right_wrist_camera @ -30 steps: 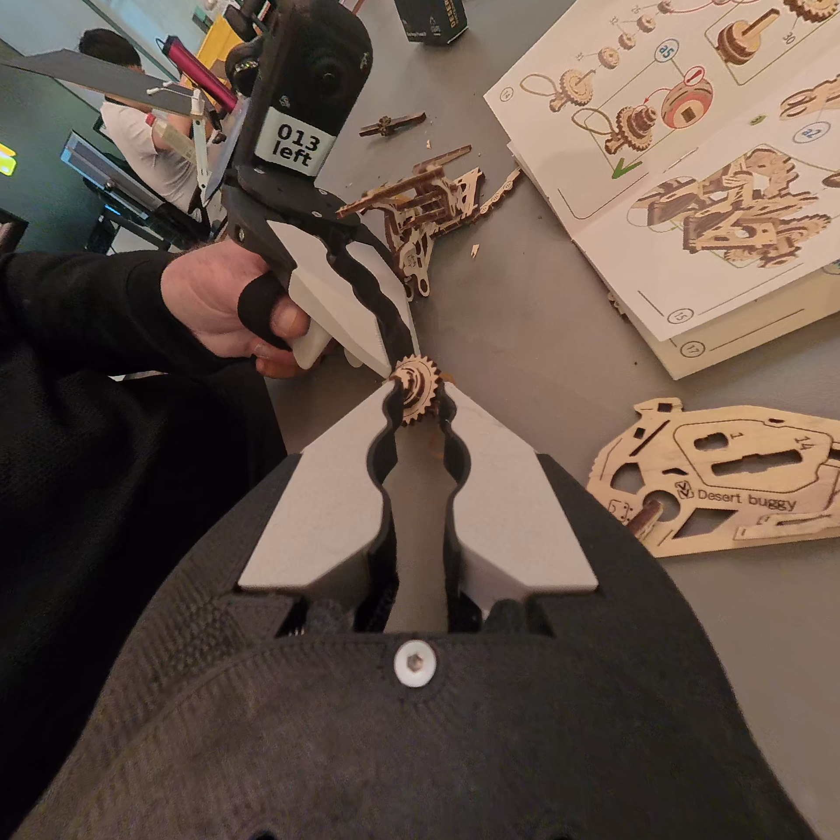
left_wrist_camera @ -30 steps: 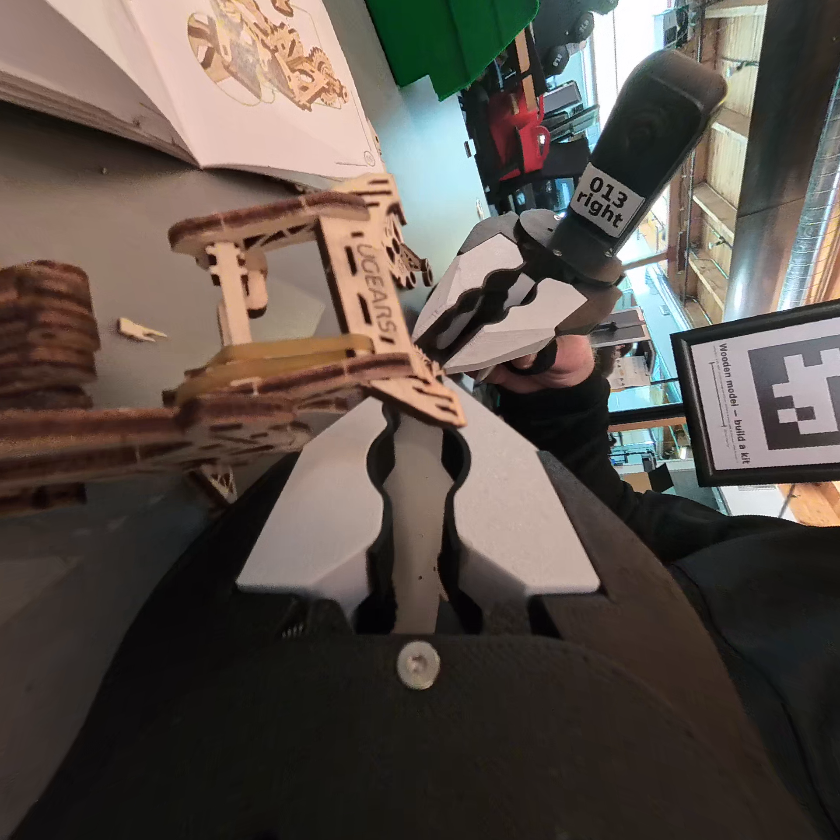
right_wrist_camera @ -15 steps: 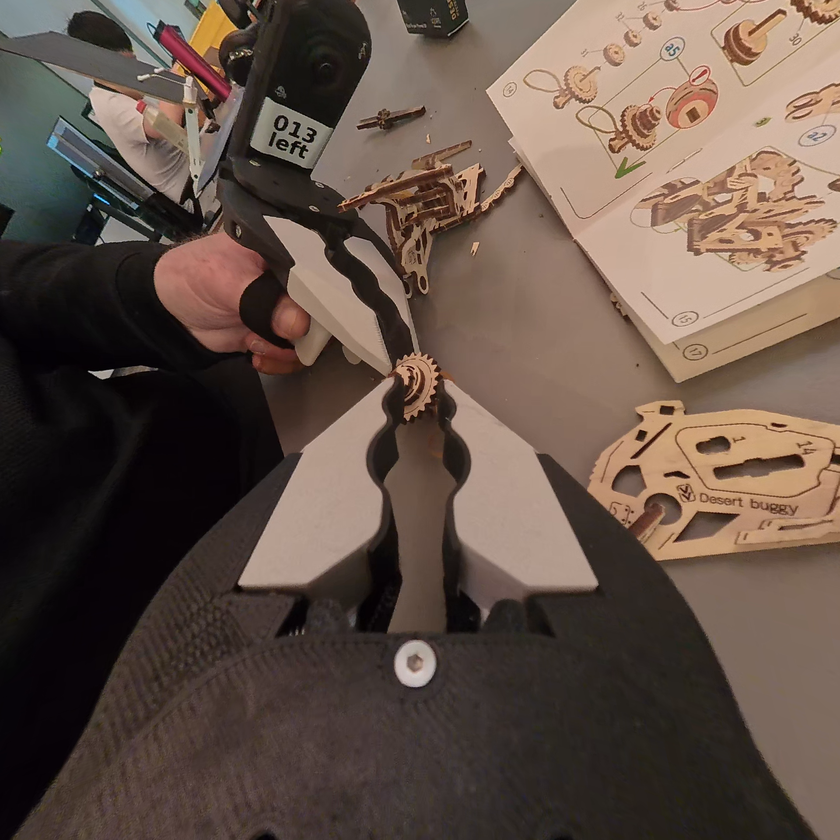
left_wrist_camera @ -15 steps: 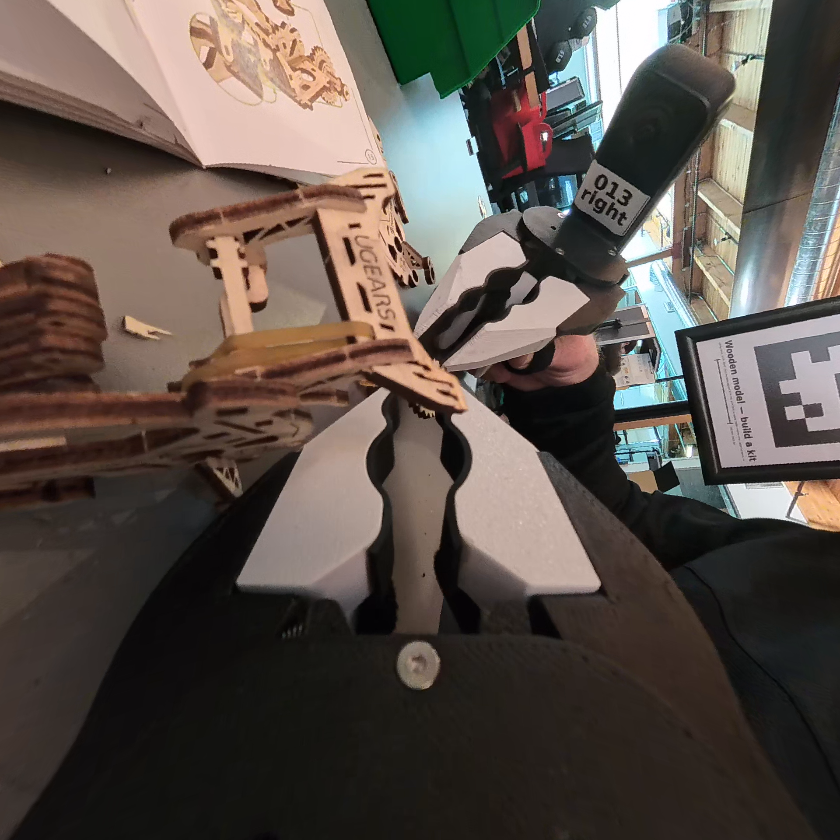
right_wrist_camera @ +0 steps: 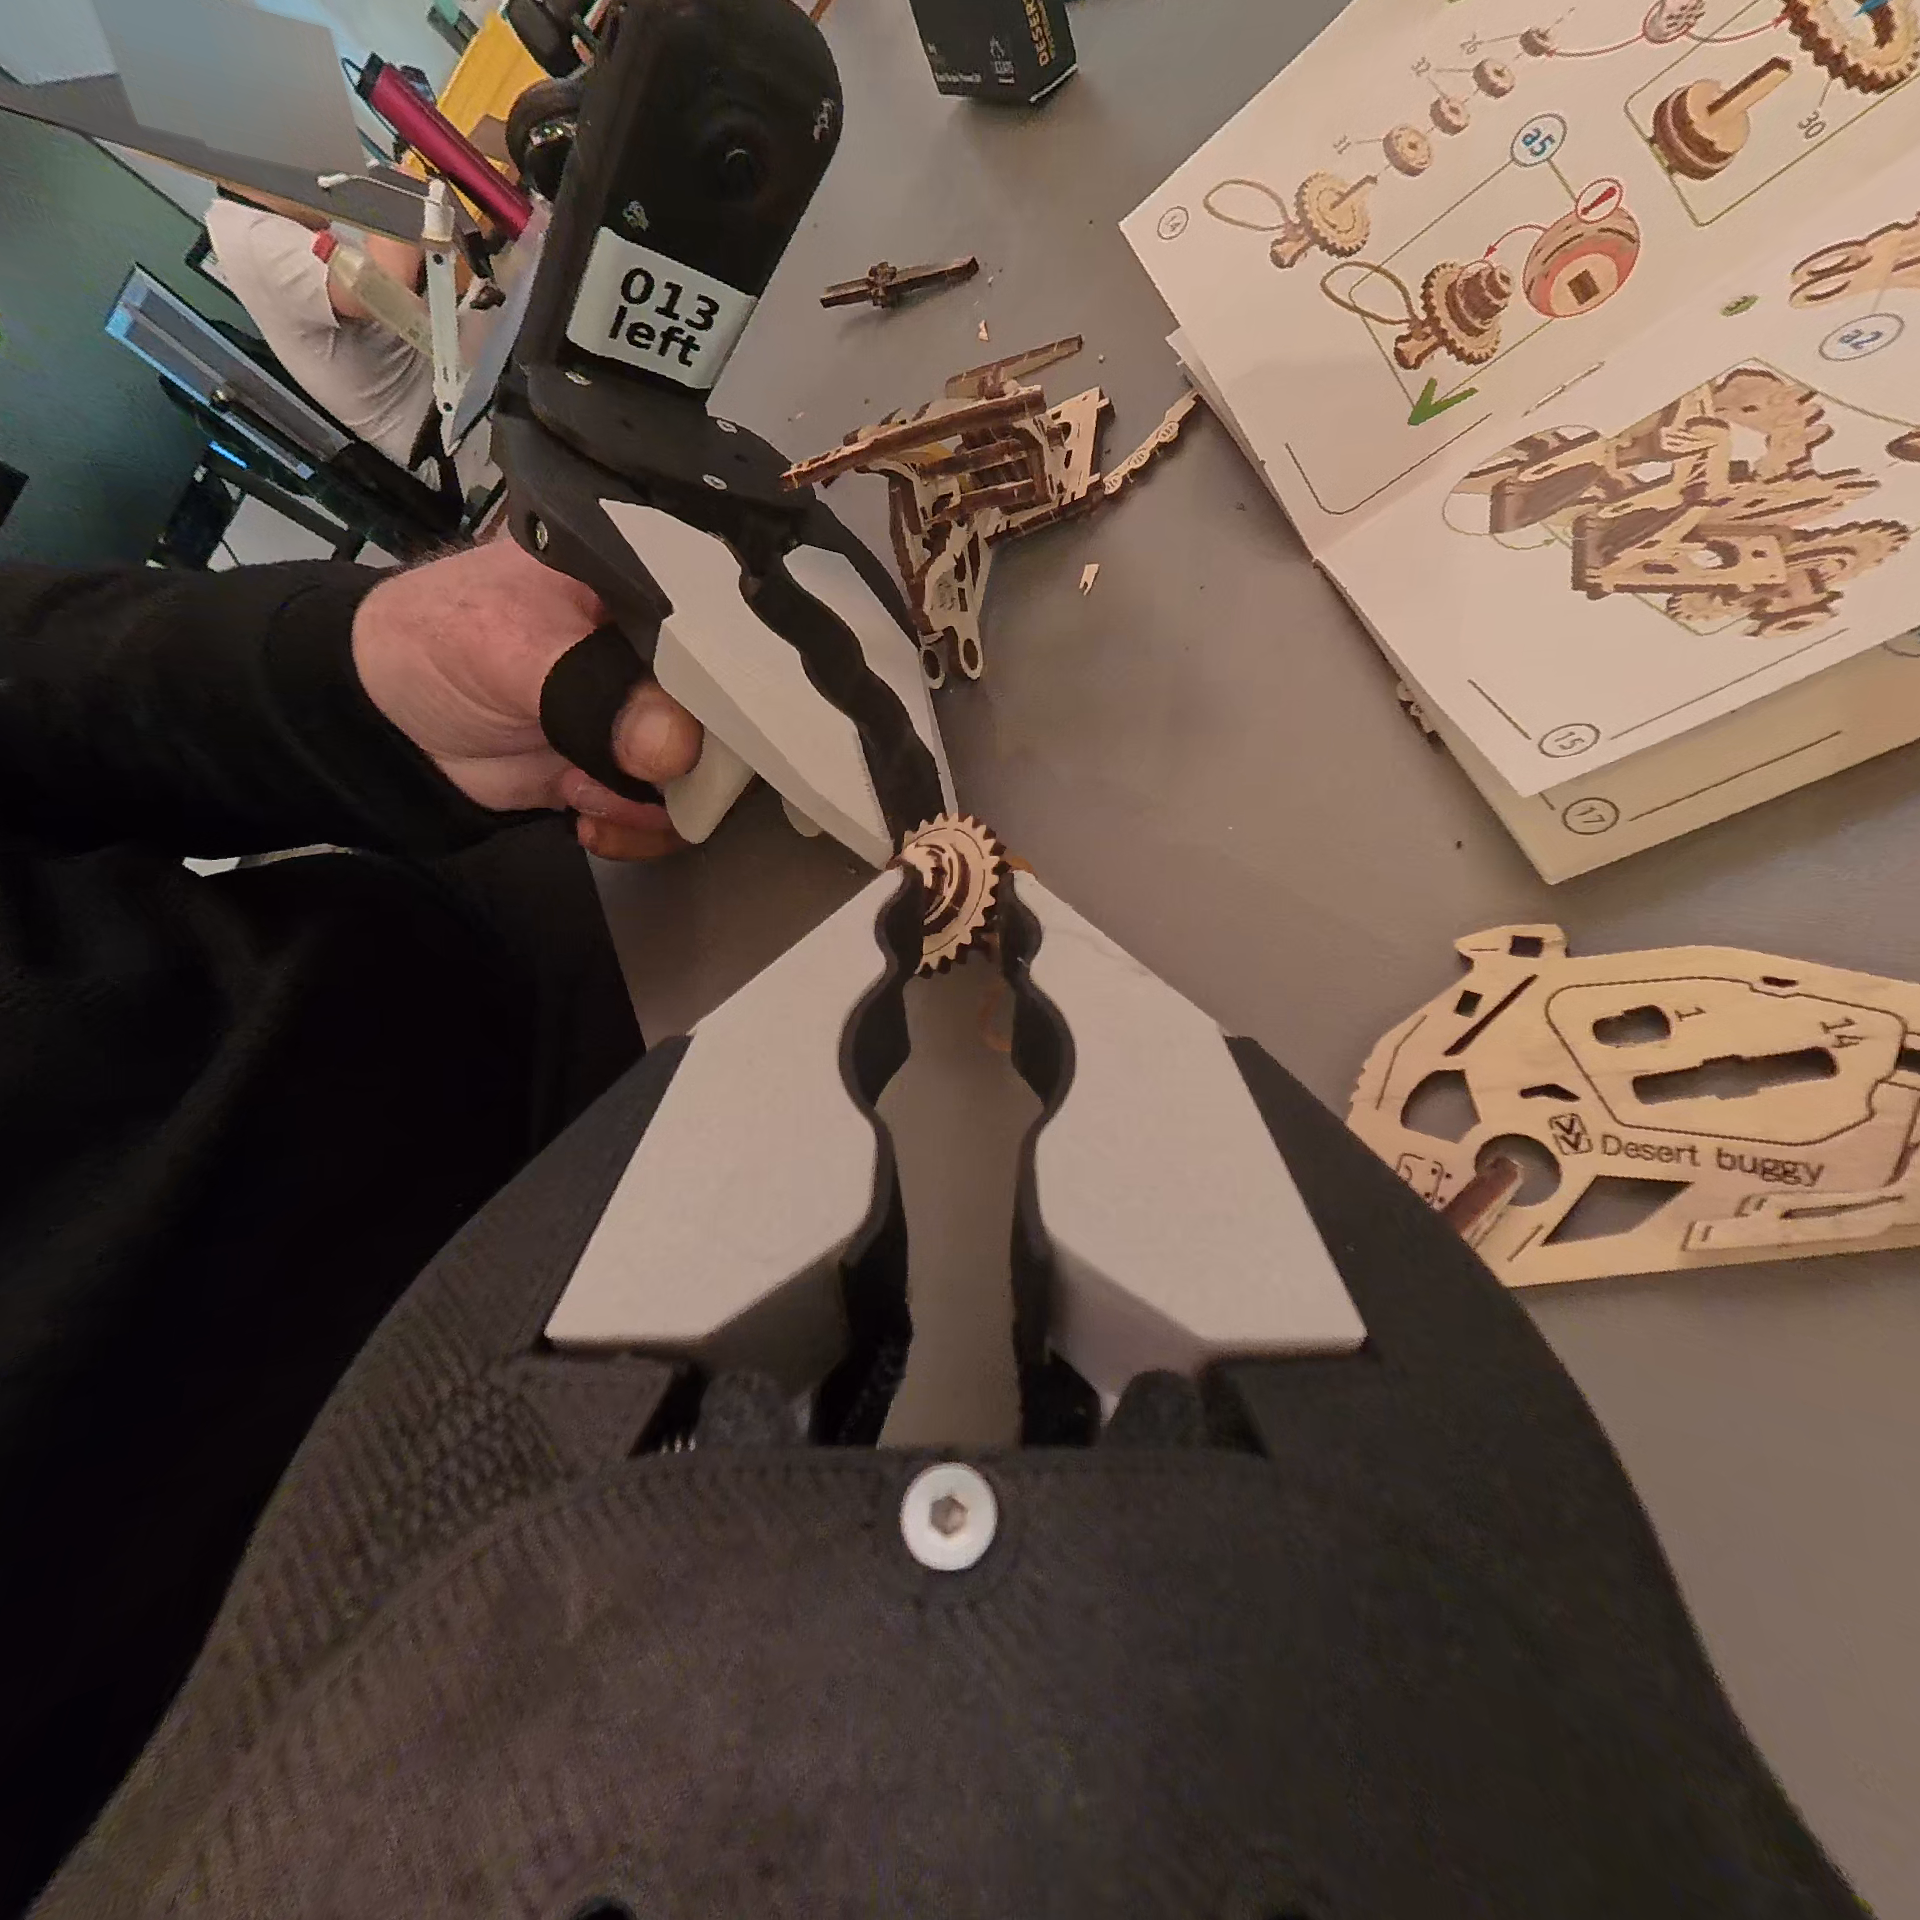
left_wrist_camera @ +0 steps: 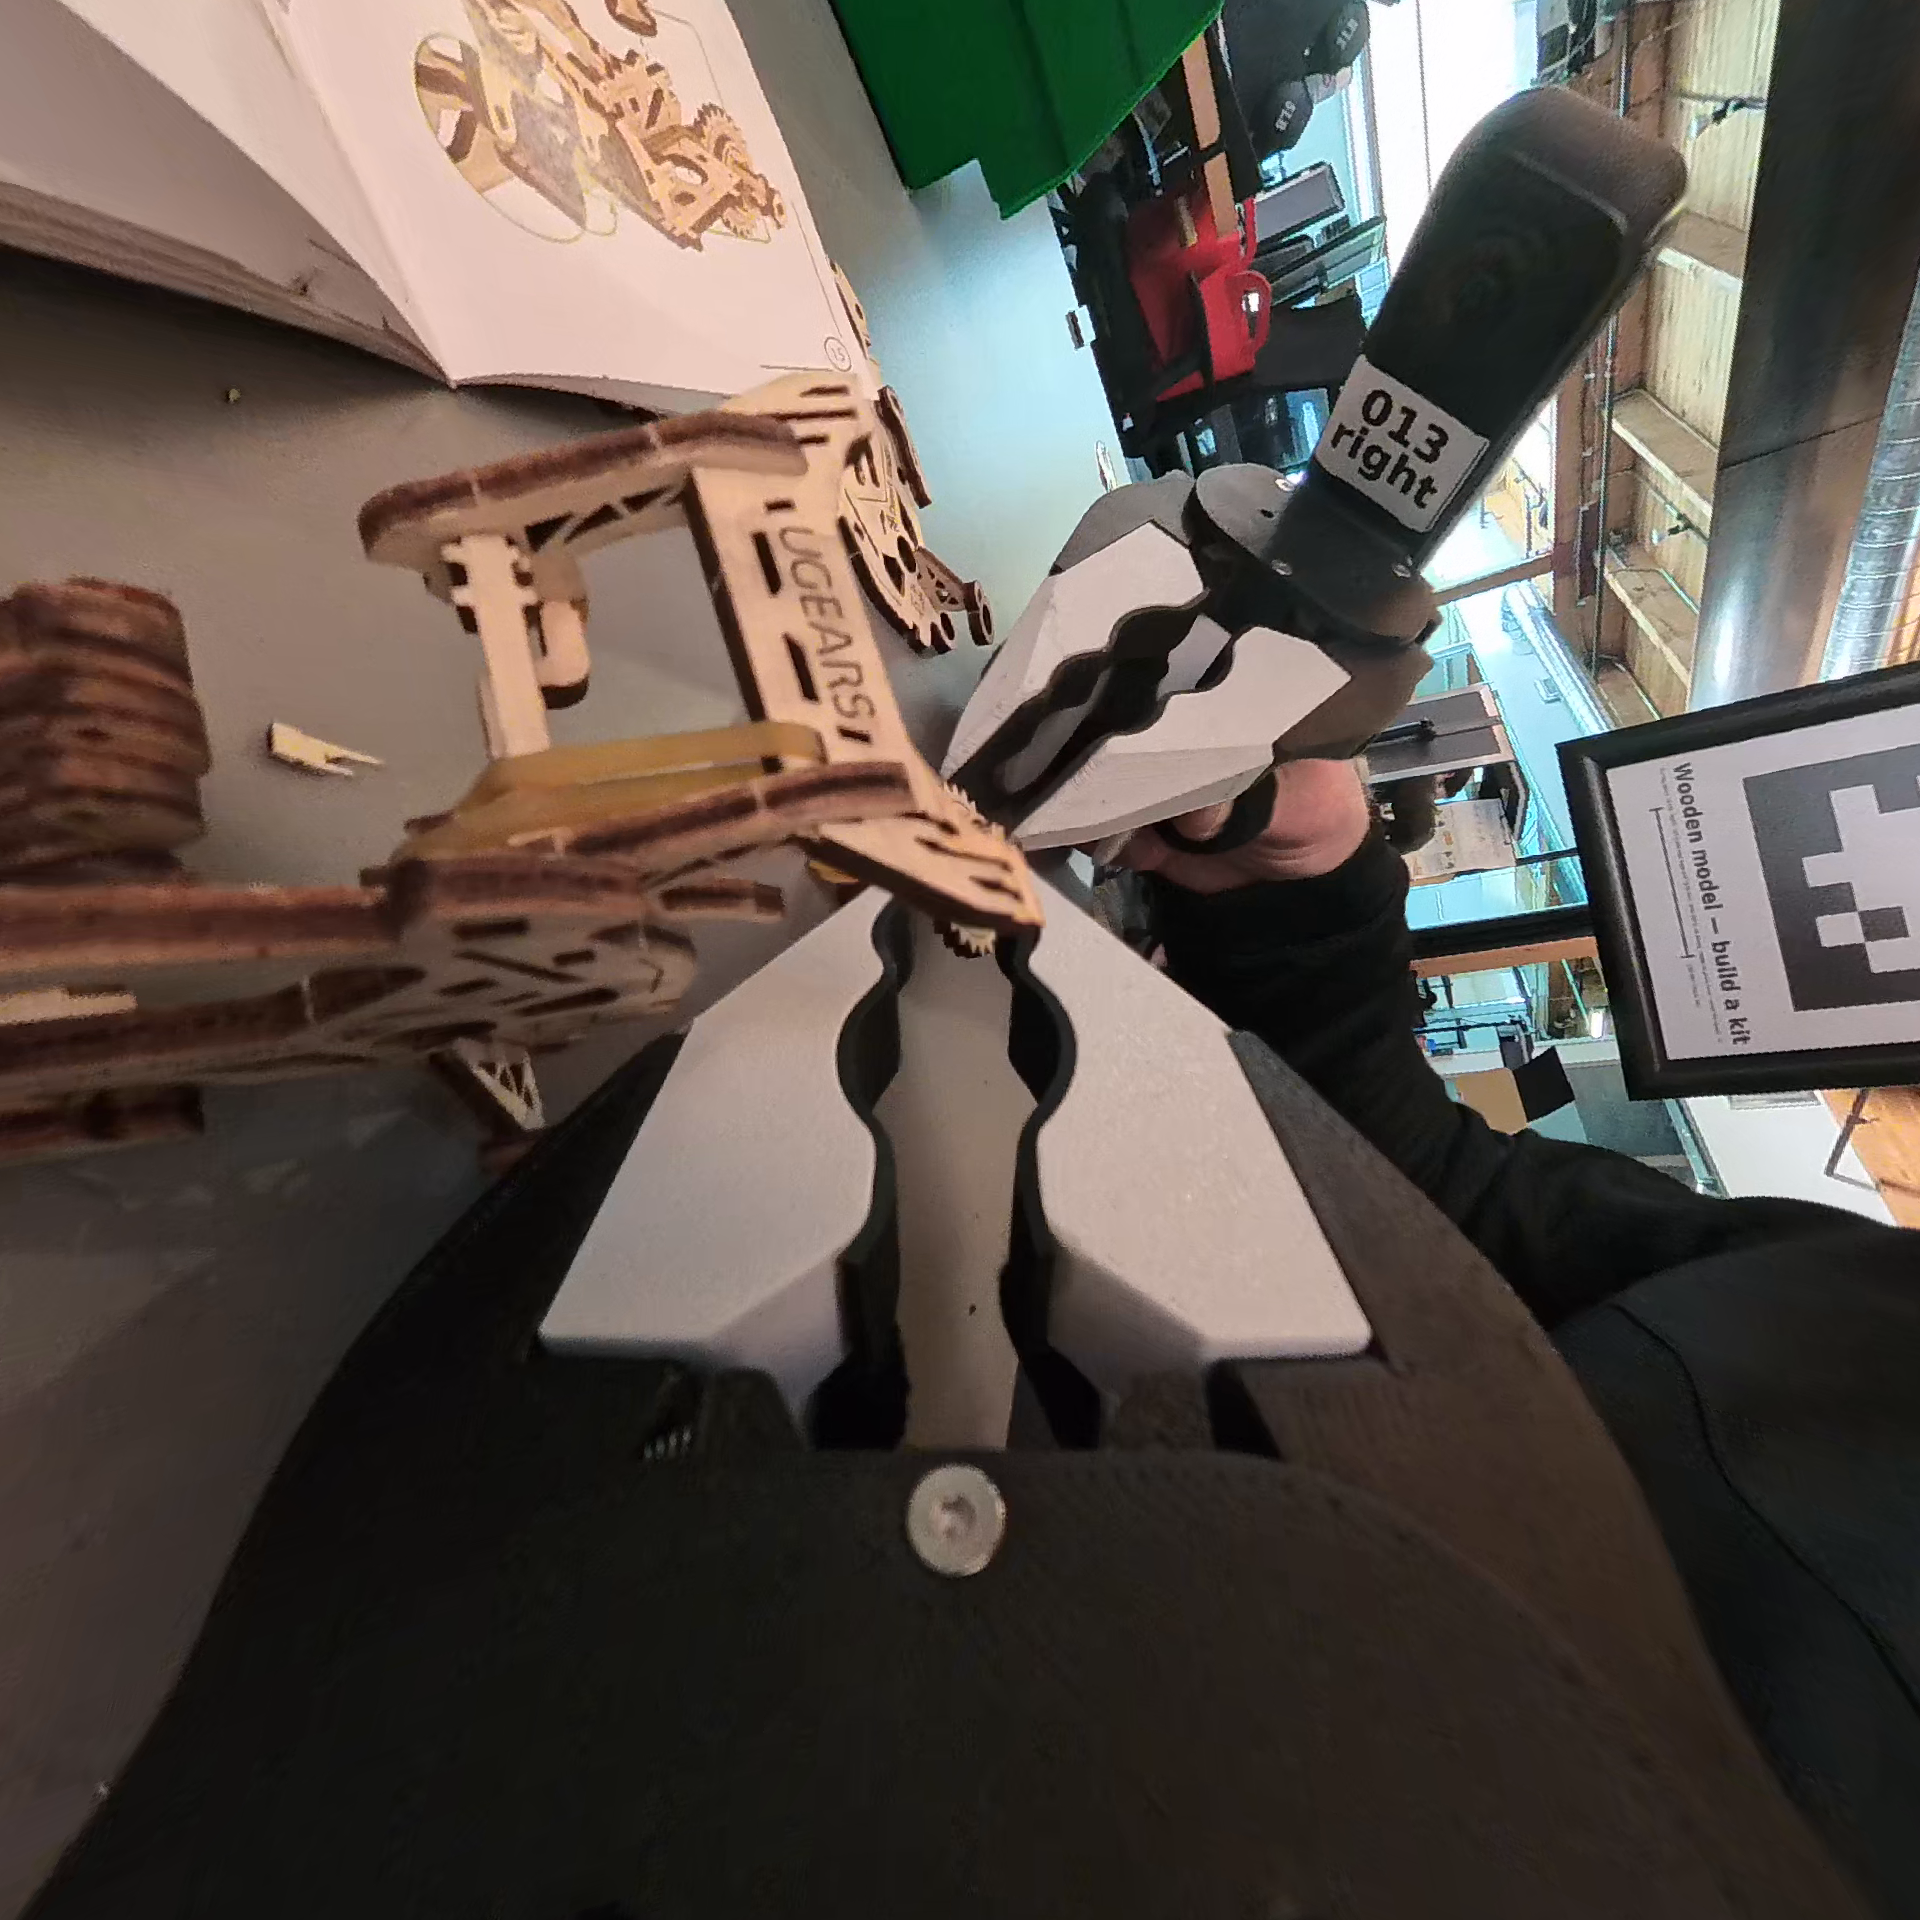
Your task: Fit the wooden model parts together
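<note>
Pinching a small toothed gear point(right_wrist_camera: 951, 902), light, thin and likely brittle, across its hub in the narrowed right gripper point(right_wrist_camera: 954, 906), meeting the left gripper point(left_wrist_camera: 951, 920) clamped on the wooden frame point(left_wrist_camera: 665, 810) above the worktop point(right_wrist_camera: 1195, 727).

My right gripper point(right_wrist_camera: 951, 894) has pale grey fingers lined with wavy black pads, on a black textured body. Between them sits a small gear point(right_wrist_camera: 951, 904), light tan with dark brown scorched teeth. My left gripper point(right_wrist_camera: 914, 821), upper left of the right wrist view, is the same grey and black. The table point(right_wrist_camera: 1195, 748) is flat mid-grey. At lower right lies a pale blond wooden sheet point(right_wrist_camera: 1662, 1122) with dark-edged cutouts. The booklet point(right_wrist_camera: 1558, 416), upper right, is white with tan, brown and red drawings. In the left wrist view, the wooden frame point(left_wrist_camera: 790, 623) is cream with dark brown burnt edges.
</note>
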`<state>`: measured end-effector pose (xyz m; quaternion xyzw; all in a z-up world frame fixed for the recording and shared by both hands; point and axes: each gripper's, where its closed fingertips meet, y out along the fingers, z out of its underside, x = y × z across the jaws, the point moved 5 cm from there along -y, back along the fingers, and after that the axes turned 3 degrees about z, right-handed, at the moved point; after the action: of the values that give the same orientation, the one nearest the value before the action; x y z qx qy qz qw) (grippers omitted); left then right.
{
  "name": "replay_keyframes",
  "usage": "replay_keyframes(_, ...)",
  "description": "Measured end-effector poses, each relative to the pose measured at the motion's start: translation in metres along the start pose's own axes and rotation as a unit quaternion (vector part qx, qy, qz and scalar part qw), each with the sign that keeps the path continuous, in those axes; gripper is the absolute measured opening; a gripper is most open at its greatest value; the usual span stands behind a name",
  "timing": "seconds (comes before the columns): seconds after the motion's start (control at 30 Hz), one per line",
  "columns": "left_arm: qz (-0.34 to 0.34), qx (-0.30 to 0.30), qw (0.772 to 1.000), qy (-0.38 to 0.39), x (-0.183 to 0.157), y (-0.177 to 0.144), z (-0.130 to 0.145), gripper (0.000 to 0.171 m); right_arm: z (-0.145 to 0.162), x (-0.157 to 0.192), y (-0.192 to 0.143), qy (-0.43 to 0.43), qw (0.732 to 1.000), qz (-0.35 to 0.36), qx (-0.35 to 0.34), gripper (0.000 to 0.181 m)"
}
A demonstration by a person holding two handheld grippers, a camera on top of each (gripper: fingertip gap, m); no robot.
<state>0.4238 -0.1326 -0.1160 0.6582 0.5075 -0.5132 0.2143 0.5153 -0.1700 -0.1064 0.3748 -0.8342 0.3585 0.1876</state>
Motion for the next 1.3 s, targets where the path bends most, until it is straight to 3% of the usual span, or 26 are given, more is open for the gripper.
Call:
replay_keyframes(0.3,0.002,-0.009,1.000,0.008,-0.003,-0.003,0.000,0.019,-0.001,-0.001,-0.002,0.015,1.000,-0.014,-0.005,0.017)
replay_keyframes(0.6,-0.009,-0.002,1.000,0.028,-0.005,-0.006,0.005,0.016,0.000,0.000,-0.004,0.005,1.000,-0.002,-0.011,0.012)
replay_keyframes(0.87,-0.030,0.004,0.992,0.125,-0.026,-0.026,0.016,0.021,-0.003,0.001,-0.020,-0.016,0.998,0.017,-0.064,0.026)
replay_keyframes(1.0,-0.072,-0.013,0.976,0.206,-0.045,-0.059,0.015,0.034,-0.004,0.006,-0.032,-0.052,0.993,0.040,-0.093,0.027)
replay_keyframes(1.13,-0.129,-0.047,0.959,0.250,-0.055,-0.120,0.007,0.041,-0.002,0.018,-0.040,-0.115,0.984,0.106,-0.089,0.019)
replay_keyframes(1.3,-0.256,0.003,0.915,0.311,-0.041,-0.196,0.021,0.045,-0.006,0.053,-0.028,-0.202,0.967,0.145,-0.056,0.009)
